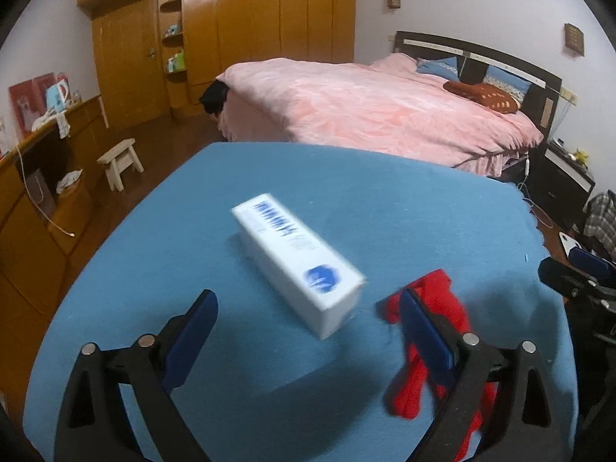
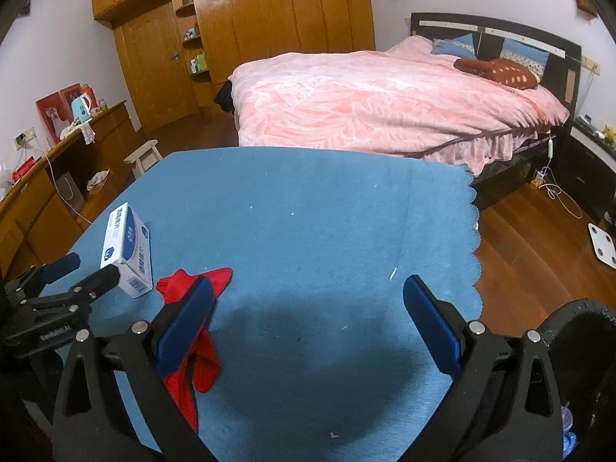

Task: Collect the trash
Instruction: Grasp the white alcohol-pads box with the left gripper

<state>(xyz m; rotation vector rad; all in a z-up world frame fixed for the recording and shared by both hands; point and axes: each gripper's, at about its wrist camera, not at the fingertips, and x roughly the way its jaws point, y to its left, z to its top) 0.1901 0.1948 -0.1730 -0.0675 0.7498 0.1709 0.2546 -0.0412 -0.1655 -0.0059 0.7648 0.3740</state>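
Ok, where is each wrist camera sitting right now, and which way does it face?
Left wrist: behind the open left gripper, facing the white-and-blue cardboard box on the blue tablecloth; its own fingers and the right gripper show.
Right wrist: behind the open right gripper, over bare cloth, bed beyond; the left gripper shows at left.
Shared: box, crumpled red cloth, tablecloth, pink bed.
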